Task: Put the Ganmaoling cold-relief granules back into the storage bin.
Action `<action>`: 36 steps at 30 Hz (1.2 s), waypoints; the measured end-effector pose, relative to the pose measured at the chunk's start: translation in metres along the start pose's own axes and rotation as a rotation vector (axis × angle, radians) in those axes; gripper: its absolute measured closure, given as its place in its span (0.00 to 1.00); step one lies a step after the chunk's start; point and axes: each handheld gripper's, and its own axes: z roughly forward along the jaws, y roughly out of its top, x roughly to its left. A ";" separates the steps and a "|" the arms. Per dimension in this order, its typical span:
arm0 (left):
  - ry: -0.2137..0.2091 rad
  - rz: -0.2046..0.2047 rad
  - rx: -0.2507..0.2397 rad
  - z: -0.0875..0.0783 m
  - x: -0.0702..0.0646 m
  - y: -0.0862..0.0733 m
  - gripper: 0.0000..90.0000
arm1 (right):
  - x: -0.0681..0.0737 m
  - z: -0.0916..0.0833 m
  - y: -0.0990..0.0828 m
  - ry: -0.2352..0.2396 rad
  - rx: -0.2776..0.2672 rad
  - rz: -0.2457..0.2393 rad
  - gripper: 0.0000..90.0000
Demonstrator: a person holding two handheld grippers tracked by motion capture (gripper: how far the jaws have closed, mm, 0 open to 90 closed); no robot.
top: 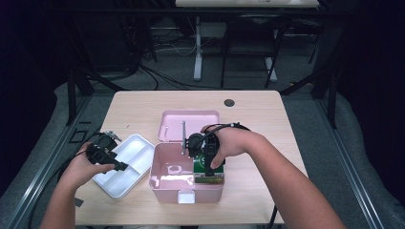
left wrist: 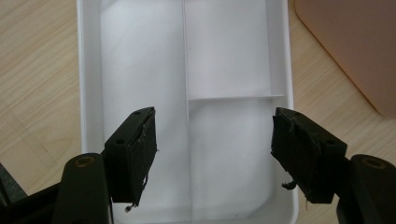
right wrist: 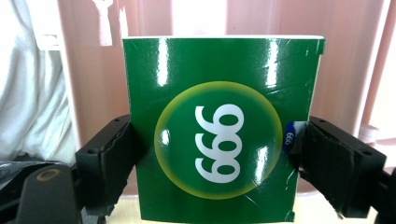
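Now the right hand-held gripper [right wrist: 212, 163], squeezed on the green box [right wrist: 219, 126], should lower it slowly and straight into the pink bin [top: 165, 183], while the left hand-held gripper [left wrist: 212, 154] waits wide open over the white tray [left wrist: 88, 70].

Glossy green box [right wrist: 219, 126] upright in pink bin [top: 165, 183]

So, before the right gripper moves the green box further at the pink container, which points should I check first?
1. Right gripper grips glossy green cardboard box on both sides: ok.
2. Box upright, not tilted: ok.
3. Box at the right end of the pink plastic container: ok.
4. Box bottom resting on the container floor: cannot tell.
5. Left gripper open, above the white divided plastic tray: ok.
6. Pink lid lying behind the container, apart: ok.
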 end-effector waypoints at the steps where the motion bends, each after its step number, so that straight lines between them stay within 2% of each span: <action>1: 0.000 0.001 0.001 0.000 0.000 0.000 0.35 | 0.000 0.001 0.001 -0.002 -0.002 0.001 0.18; 5: 0.000 0.000 0.001 0.000 0.000 0.000 0.35 | -0.002 0.007 0.003 -0.005 0.017 -0.008 0.18; 8: 0.000 -0.001 0.000 0.000 0.001 0.000 0.35 | -0.002 0.012 0.003 0.004 0.004 0.005 0.18; 13: 0.000 -0.002 0.001 0.000 0.000 0.000 0.35 | -0.003 0.020 0.003 0.002 0.016 -0.008 0.18; 18: 0.001 0.000 0.002 0.001 0.000 0.000 0.35 | -0.005 0.023 0.004 -0.001 0.024 -0.007 0.18; 25: 0.003 -0.001 0.004 0.001 0.000 0.000 0.35 | -0.007 0.031 0.002 0.018 0.010 0.008 0.18; 36: 0.000 0.000 0.005 0.002 0.000 0.000 0.35 | -0.009 0.038 0.003 0.021 0.019 0.003 0.17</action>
